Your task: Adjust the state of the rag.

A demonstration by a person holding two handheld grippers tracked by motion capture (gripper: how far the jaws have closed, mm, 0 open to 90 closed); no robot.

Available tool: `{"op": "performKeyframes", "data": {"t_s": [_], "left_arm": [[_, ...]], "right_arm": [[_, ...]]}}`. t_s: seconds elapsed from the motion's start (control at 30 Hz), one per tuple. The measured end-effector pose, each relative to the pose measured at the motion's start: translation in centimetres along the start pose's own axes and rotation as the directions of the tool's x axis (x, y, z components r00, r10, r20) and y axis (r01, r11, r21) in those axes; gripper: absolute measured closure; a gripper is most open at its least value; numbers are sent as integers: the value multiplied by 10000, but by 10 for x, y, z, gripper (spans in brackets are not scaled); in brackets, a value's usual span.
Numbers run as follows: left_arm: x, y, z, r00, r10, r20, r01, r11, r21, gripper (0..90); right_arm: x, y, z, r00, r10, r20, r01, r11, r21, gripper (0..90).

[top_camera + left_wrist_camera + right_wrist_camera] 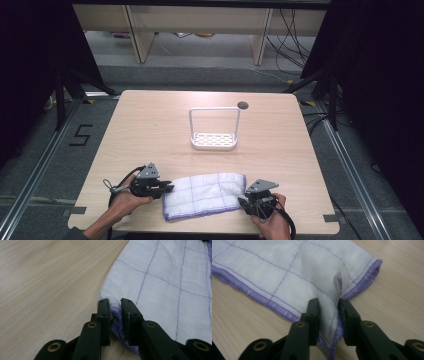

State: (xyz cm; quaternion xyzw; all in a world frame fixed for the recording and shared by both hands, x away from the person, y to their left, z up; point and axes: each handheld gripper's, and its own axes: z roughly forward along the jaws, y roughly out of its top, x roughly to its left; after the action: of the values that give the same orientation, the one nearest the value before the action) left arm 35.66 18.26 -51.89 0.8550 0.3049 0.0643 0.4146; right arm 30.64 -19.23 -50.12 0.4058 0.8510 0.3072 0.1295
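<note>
A white cloth (204, 195) with purple stitched squares and a purple hem lies folded near the table's front edge. My left gripper (169, 188) is at its left end, held low by a hand. In the left gripper view the jaws pinch the cloth's (160, 290) edge, my left gripper (115, 303) shut on a bunched purple fold. My right gripper (242, 202) is at the cloth's right end. In the right gripper view the cloth (287, 272) is squeezed between the jaws of my right gripper (329, 305), beside a small white label (338, 283).
A white wire-framed rack (214, 129) with a perforated base stands upright at the middle of the wooden table (150, 125). A dark round grommet (243, 105) sits behind it. Shelving legs and cables lie on the floor beyond the far edge.
</note>
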Motion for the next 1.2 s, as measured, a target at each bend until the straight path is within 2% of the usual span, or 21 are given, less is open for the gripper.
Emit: {"op": "performKeyframes", "data": {"t_s": [0.13,0.2,0.3,0.33,0.37,0.47,0.53,0.6,0.63,0.67,0.73,0.77,0.83,0.87,0.9,0.97,1.0,1.1,1.13,1.17,1.2], "left_arm": [[-5,-5,-5,9998,136,123,-137,9999,78,790],[-9,-7,-8,9994,263,223,-265,9996,106,794],[-17,-12,-13,9982,443,405,-452,9987,218,803],[-20,-13,-15,9976,472,499,-485,9985,253,805],[-24,-15,-17,9974,400,604,-413,9989,204,807],[-36,-19,-26,9950,582,814,-602,9979,231,810],[-44,-21,-30,9925,383,1163,-384,9993,-9,811],[-53,-23,-33,9907,390,1307,-376,9992,-134,811],[-59,-23,-34,9900,337,1369,-309,9993,-226,811],[-62,-22,-35,9887,540,1395,-513,9984,-233,811],[-70,-20,-34,9857,458,1624,-410,9986,-328,811],[-73,-19,-32,9846,513,1673,-479,9986,-238,811],[-77,-17,-26,9793,690,1902,-687,9976,-83,809],[-80,-16,-22,9787,482,1995,-475,9988,-80,808],[-82,-15,-19,9788,592,1963,-597,9982,-33,808],[-86,-12,-13,9764,650,2060,-659,9978,-23,804],[-87,-11,-12,9773,691,2000,-708,9975,15,802],[-91,-9,-9,9716,600,2289,-600,9982,-66,757],[-92,-9,-9,9712,474,2337,-469,9989,-79,727],[-92,-9,-11,9701,206,2417,-200,9998,-47,700],[-89,-8,-12,9666,235,2551,-219,9997,-93,662]], "right_arm": [[0,3,2,9999,-23,-130,23,10000,11,787],[0,4,0,9994,94,-326,-84,9995,307,795],[-6,12,1,9990,-115,-439,122,9998,143,805],[-6,14,2,9991,8,-426,-7,10000,5,806],[-8,20,0,9988,-188,-451,195,9997,150,808],[-12,41,2,9960,-802,-392,799,9967,-111,809],[-13,56,5,9943,-911,-554,913,9958,18,809],[-15,73,13,9861,-1544,-607,1567,9870,364,809],[-15,78,17,9841,-1681,-583,1704,9847,376,809],[-19,88,22,9773,-1975,-773,2029,9767,701,809],[-22,100,30,9700,-2278,-852,2349,9683,850,808],[-24,106,35,9677,-2296,-1037,2408,9641,1123,807],[-27,117,45,9648,-2456,-939,2570,9561,1406,807],[-27,122,50,9650,-2433,-975,2565,9533,1596,806],[-28,127,55,9578,-2692,-1010,2826,9462,1577,804],[-28,134,63,9526,-2860,-1041,3000,9399,1632,798],[-28,138,68,9477,-2973,-1163,3145,9319,1808,788],[-31,142,72,9535,-2818,-1066,2974,9370,1835,662],[-35,143,70,9592,-2695,-859,2802,9465,1602,588],[-36,143,67,9694,-2326,-787,2422,9584,1512,560],[-40,142,62,9742,-2175,-604,2234,9673,1201,545]]}}
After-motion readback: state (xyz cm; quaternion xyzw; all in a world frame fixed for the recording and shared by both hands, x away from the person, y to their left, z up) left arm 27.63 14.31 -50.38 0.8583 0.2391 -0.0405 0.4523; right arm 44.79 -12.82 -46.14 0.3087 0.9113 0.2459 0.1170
